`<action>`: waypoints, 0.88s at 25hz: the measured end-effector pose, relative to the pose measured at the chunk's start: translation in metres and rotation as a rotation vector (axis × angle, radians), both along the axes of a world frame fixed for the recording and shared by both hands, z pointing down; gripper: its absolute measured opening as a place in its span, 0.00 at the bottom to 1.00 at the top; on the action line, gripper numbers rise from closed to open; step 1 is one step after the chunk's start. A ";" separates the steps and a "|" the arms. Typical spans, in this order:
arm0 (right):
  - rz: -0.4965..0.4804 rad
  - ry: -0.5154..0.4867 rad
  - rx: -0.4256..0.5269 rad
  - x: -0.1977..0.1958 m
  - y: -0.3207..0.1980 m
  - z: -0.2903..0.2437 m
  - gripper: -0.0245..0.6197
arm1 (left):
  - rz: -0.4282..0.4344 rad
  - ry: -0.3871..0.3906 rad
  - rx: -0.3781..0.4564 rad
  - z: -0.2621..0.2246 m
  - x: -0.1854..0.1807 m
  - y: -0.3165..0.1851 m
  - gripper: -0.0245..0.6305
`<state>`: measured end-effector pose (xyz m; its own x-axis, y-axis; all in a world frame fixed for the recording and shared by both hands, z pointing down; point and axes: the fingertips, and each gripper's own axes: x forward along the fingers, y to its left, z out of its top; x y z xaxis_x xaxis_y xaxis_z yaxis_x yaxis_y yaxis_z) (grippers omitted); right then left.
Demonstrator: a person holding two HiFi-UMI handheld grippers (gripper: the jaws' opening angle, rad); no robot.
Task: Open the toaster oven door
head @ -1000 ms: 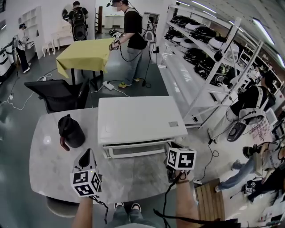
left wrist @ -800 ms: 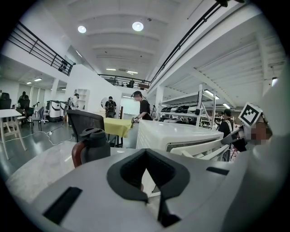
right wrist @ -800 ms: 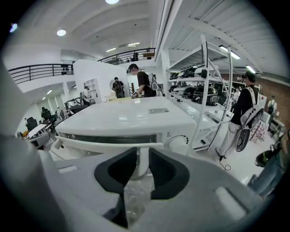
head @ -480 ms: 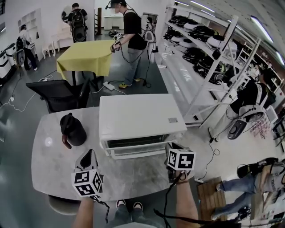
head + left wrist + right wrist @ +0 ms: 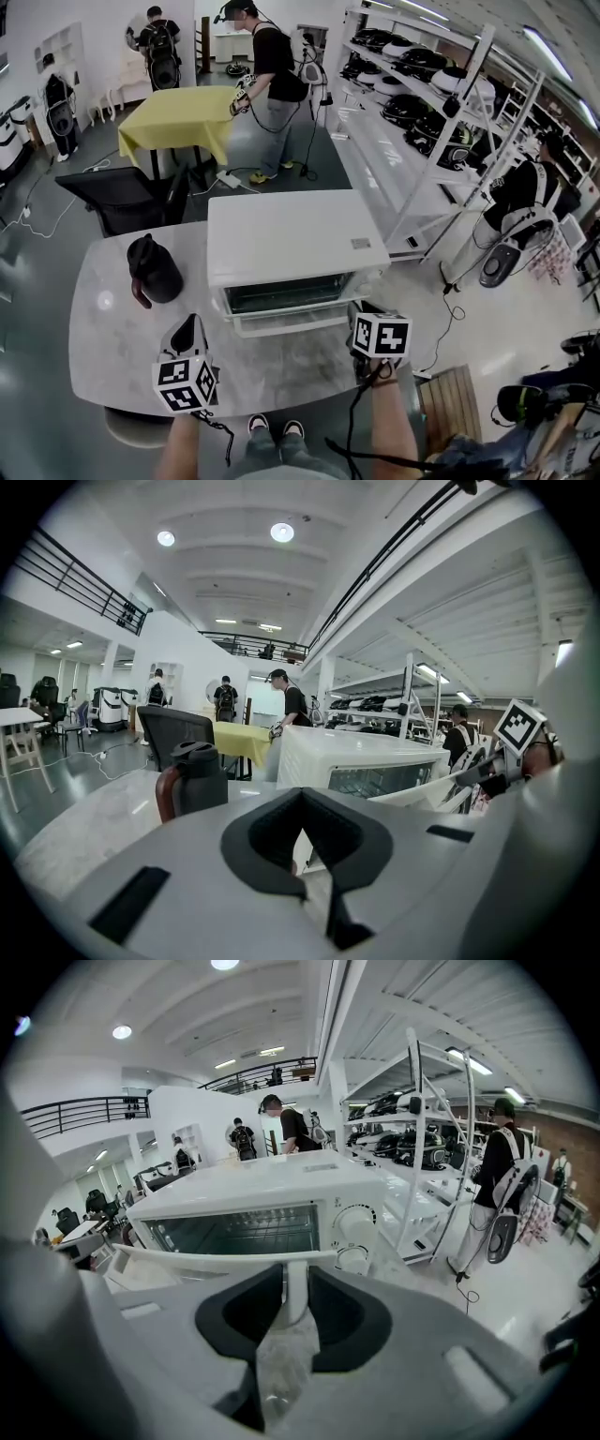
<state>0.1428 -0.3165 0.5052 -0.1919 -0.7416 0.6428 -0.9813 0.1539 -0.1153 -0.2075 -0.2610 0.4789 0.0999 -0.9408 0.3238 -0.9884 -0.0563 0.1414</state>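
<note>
Found white toaster oven (image 5: 295, 239) at ctr of grey table (image 5: 112, 347), front toward operator. Noted boxy body, flat top w/ small label, two round knobs (image 5: 356, 1227) stacked at rt of front. Noted glass door (image 5: 234, 1230) part-open, top edge tilted outward, wire rack visible inside. Saw rt gripper (image 5: 292, 1302) clenched on door's white handle bar (image 5: 187, 1260) near its rt end. Saw lt gripper (image 5: 302, 841) w/ pads together, nothing between, held over table front-left of oven, apart from it. Logged dark jug (image 5: 152, 272) on table, left of oven.
</note>
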 end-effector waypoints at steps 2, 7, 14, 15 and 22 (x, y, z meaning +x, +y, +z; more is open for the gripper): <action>-0.010 -0.005 -0.002 -0.002 0.003 0.001 0.17 | 0.002 -0.001 -0.002 0.000 0.000 0.002 0.03; -0.026 -0.008 -0.008 0.000 0.011 0.010 0.17 | 0.002 -0.004 -0.005 0.004 0.004 0.008 0.03; -0.034 -0.002 -0.018 0.002 0.026 0.011 0.17 | 0.007 -0.012 -0.010 -0.004 0.011 0.017 0.03; -0.036 -0.009 -0.019 0.002 0.028 0.014 0.17 | 0.008 -0.013 -0.012 -0.003 0.012 0.018 0.03; -0.036 -0.031 -0.015 0.003 0.041 0.024 0.16 | 0.008 -0.018 -0.023 0.004 0.016 0.027 0.03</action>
<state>0.1460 -0.2759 0.5289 -0.2381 -0.7242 0.6471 -0.9711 0.1868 -0.1482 -0.1913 -0.2336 0.4829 0.1018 -0.9322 0.3474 -0.9902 -0.0614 0.1253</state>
